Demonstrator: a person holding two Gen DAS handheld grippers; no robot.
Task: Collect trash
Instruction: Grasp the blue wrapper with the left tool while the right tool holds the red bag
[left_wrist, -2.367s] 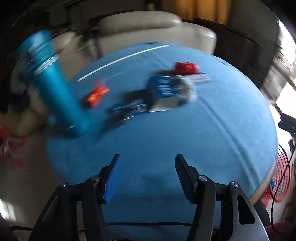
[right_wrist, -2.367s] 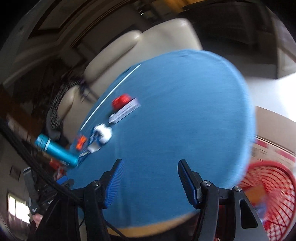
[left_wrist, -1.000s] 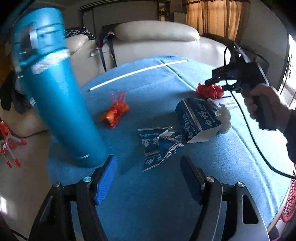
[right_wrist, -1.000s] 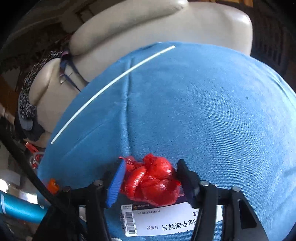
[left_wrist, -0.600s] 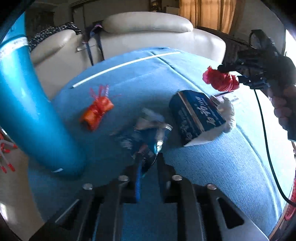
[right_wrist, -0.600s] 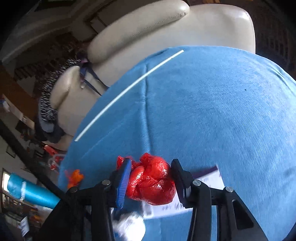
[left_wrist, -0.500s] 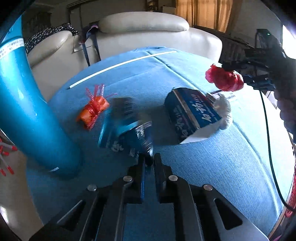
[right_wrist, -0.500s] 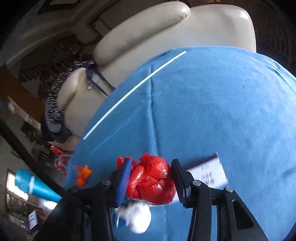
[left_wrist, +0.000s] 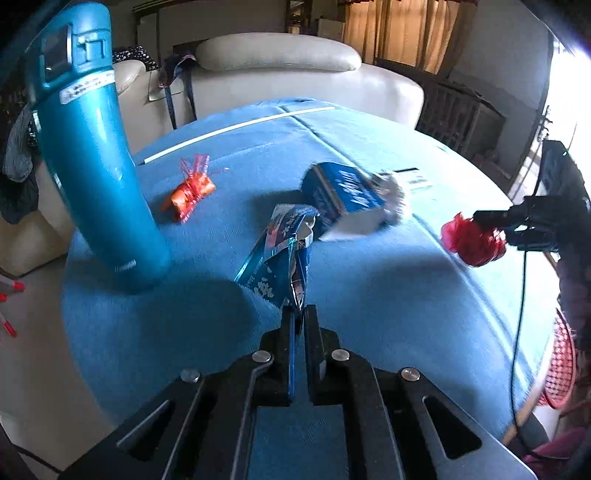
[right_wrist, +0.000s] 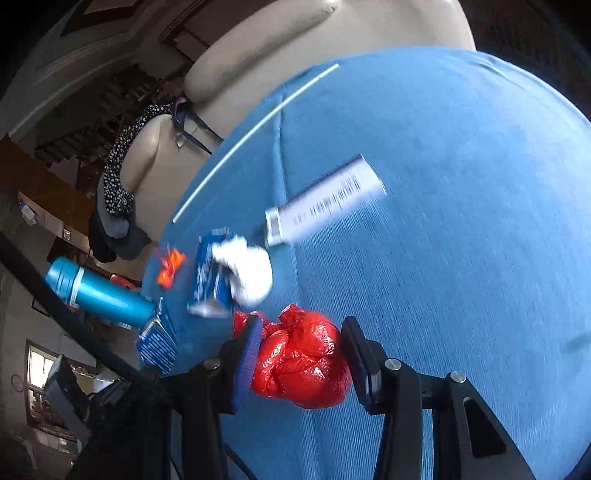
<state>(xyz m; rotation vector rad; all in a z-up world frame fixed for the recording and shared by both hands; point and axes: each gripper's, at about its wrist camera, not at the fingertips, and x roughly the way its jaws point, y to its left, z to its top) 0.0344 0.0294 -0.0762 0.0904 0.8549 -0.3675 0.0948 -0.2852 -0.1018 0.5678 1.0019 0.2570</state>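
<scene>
While the round table (left_wrist: 388, 295) with its blue cloth takes up most of both views, a cream leather sofa (left_wrist: 280, 70) sits right behind it. Next biggest is the tall teal flask (left_wrist: 92, 155), standing upright near the table's edge with its lid shut, so can't tell what's inside. Off the table's edge there's a red mesh basket (left_wrist: 559, 369), only a sliver showing, contents hidden. On the cloth, a blue carton (left_wrist: 341, 192) lies on its side with a white crumpled tissue (left_wrist: 391, 195) touching its end, and a flat white labelled box (right_wrist: 325, 203) lies just beyond that. The left gripper (left_wrist: 298, 317) has its fingers pressed nearly together, pinching the corner of a crumpled blue foil wrapper (left_wrist: 284, 251) that hangs lifted off the cloth. The right gripper (right_wrist: 301, 354) is squeezing a scrunched red plastic bag (right_wrist: 301, 358), held up above the table. Smallest bit: an orange candy wrapper (left_wrist: 190, 190) lying by itself near the flask.
</scene>
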